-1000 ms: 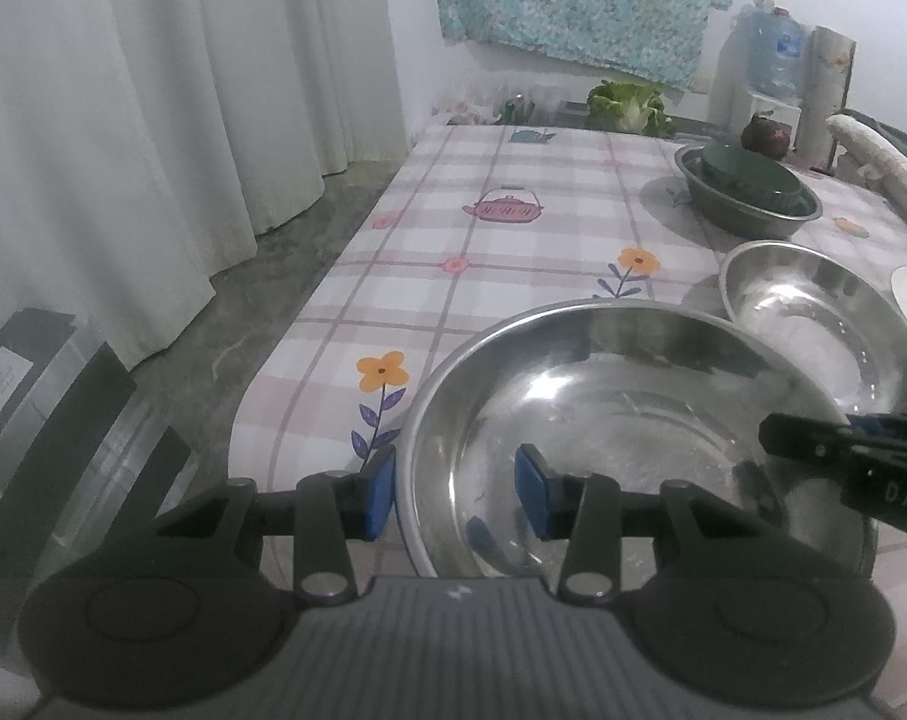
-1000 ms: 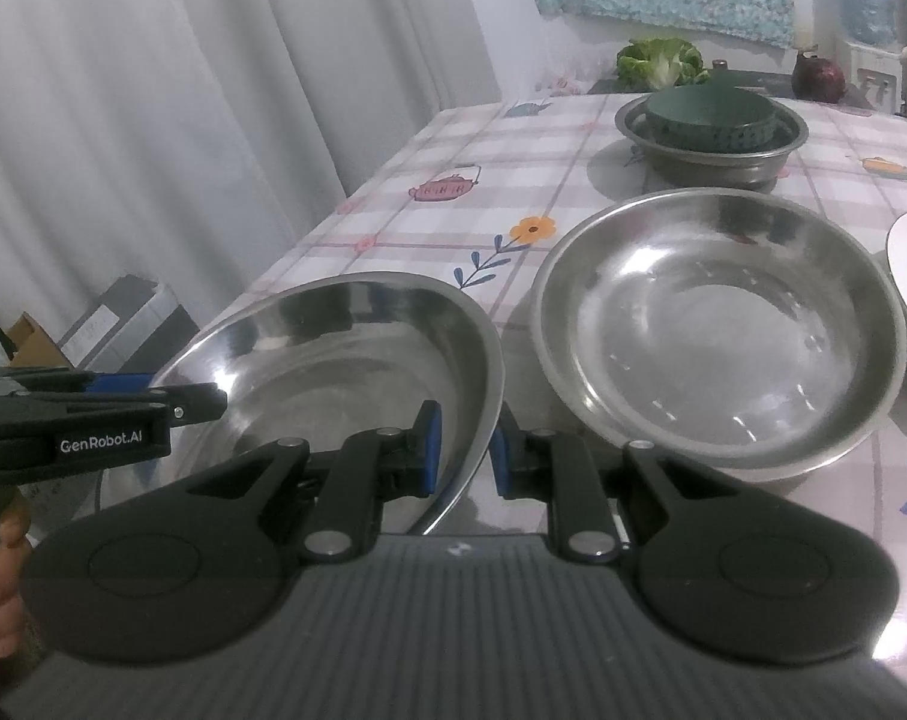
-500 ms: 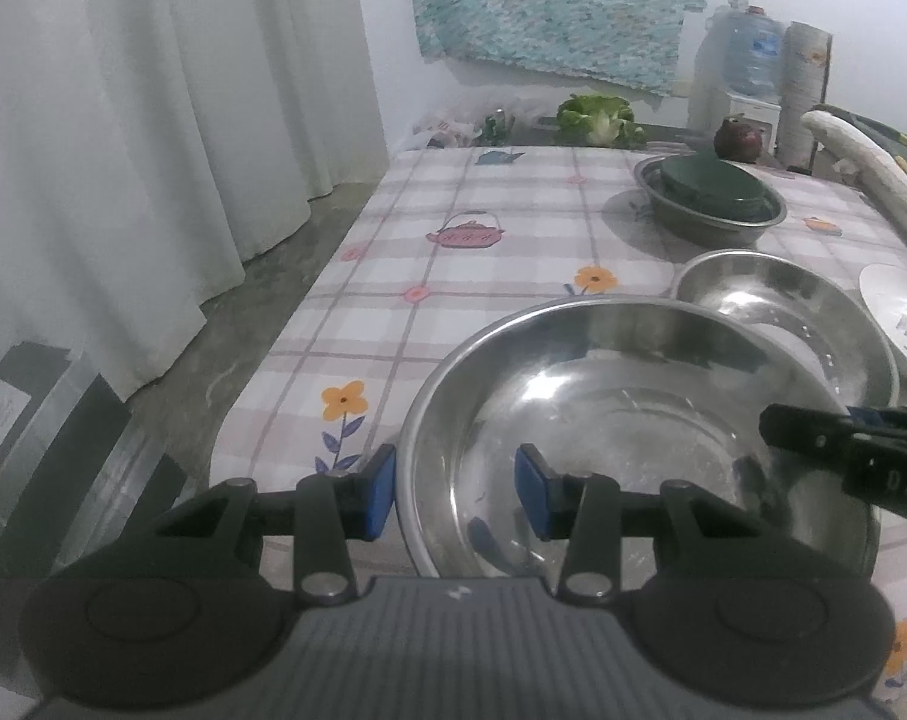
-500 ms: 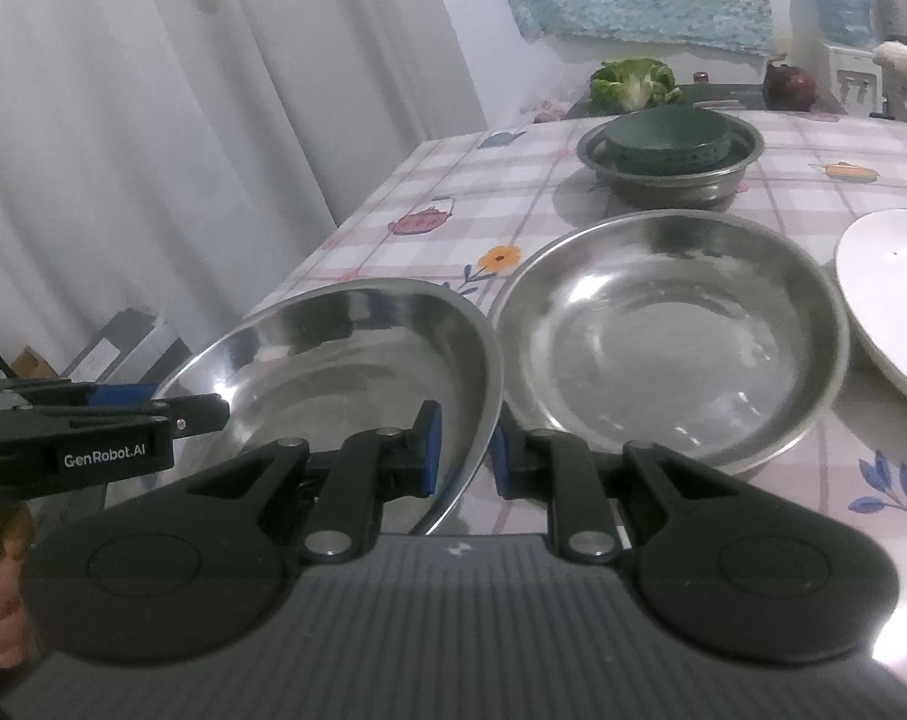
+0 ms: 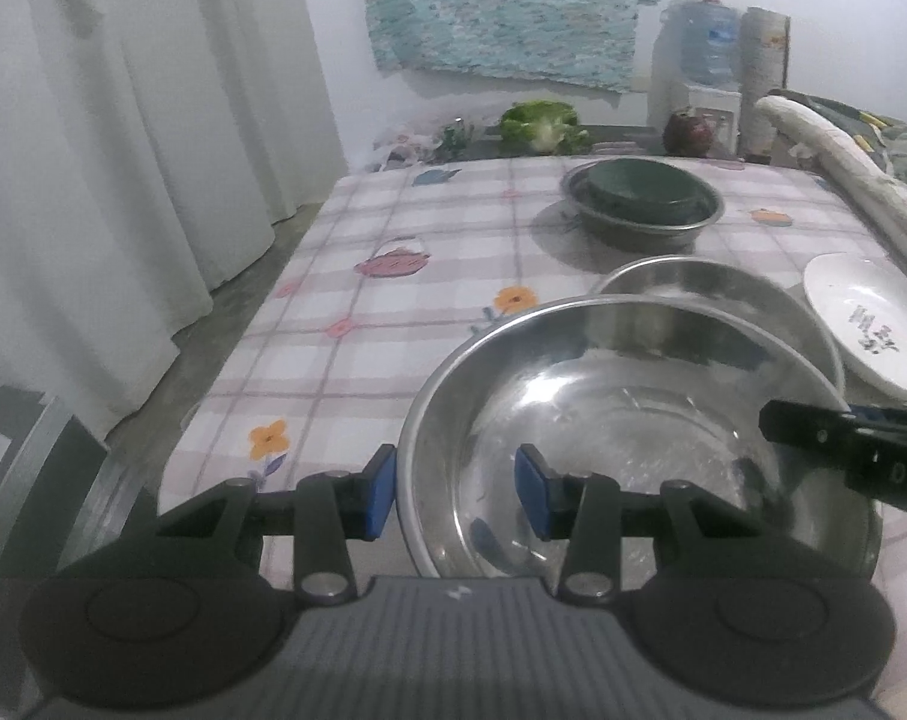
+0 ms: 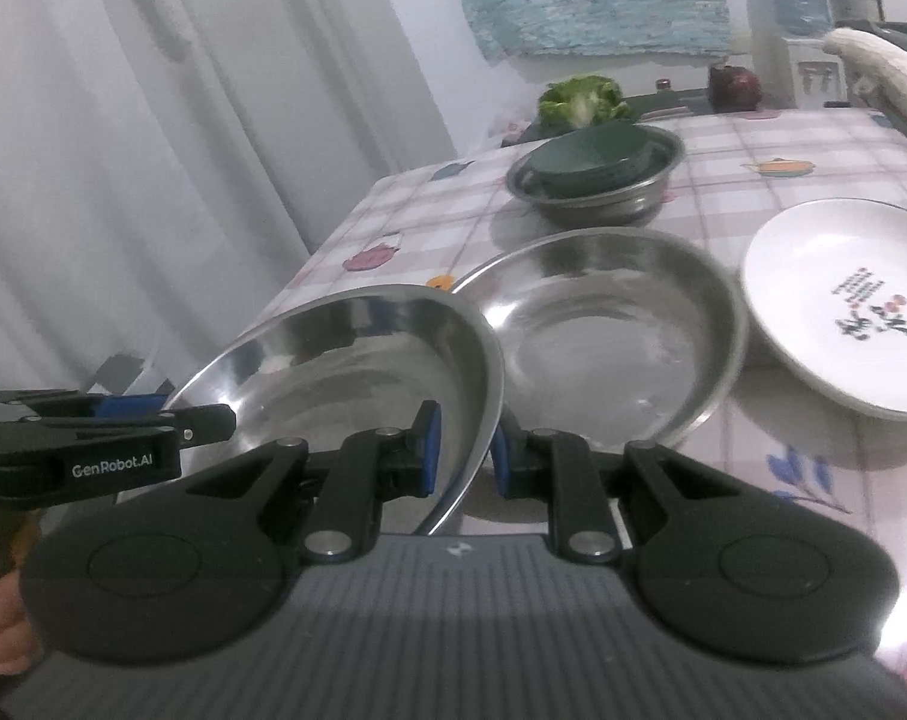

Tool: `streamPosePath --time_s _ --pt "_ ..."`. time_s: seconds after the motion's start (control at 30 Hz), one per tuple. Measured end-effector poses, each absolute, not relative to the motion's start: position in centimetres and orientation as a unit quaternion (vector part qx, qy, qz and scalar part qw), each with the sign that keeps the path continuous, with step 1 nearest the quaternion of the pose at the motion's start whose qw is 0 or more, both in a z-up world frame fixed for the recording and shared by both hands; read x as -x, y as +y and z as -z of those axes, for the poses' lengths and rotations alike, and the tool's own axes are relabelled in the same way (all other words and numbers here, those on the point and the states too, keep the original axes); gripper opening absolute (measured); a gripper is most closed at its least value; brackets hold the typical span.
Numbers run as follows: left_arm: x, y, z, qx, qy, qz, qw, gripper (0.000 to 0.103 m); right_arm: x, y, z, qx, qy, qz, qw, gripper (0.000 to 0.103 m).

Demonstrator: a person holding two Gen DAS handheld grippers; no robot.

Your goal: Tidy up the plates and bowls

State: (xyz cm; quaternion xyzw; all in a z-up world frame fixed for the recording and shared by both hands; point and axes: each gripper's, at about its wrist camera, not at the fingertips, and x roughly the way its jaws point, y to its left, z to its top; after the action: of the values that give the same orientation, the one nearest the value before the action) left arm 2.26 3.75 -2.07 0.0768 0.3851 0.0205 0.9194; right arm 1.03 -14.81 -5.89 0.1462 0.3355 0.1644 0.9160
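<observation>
White curtains (image 5: 123, 138) hang at the left side of the room; a blue patterned cloth (image 5: 507, 6) is on the back wall. Worktop (image 5: 393, 228) carries a checked cloth with flower and teapot prints.

Near pan (image 5: 621, 438): steel, wide and shallow, at the near left corner of the worktop, tilted, its far rim overlapping the second pan (image 6: 609, 318) in both views. Both grippers are on it.
- Left gripper (image 5: 456, 495): jaws straddle the near left rim, one blue pad outside the wall, one inside. Outer pad is at the wall; inner pad appears to stand clear of the metal. Whether this is a firm grip, cannot tell.
- Right gripper (image 6: 459, 450): jaws clenched on the pan's right rim, the rim edge running between the pads, gap narrow.

Second pan: flat on the worktop just right of and behind the near pan, unheld.

White plate (image 6: 843, 306) with printed characters: right of the second pan, near it, on the worktop.

Far bowl (image 5: 645, 210): steel, further back, with a dark green bowl (image 5: 639, 186) nested in it.

Behind the worktop: a leafy green vegetable (image 5: 543, 120), a dark red round object (image 5: 687, 132), a water bottle (image 5: 705, 42).
</observation>
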Motion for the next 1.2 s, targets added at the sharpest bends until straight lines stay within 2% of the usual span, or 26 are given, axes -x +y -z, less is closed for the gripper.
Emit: streamPosePath --time_s 0.57,1.2 --pt "-6.1 -3.3 2.9 -0.098 0.394 0.043 0.913 0.043 -1.4 -22.0 6.0 -0.179 0.340 -0.099 0.918 0.022" --pt "-9.5 -4.8 4.9 -0.103 0.423 0.072 0.898 0.044 -4.2 -23.6 7.1 -0.191 0.373 -0.064 0.906 0.026"
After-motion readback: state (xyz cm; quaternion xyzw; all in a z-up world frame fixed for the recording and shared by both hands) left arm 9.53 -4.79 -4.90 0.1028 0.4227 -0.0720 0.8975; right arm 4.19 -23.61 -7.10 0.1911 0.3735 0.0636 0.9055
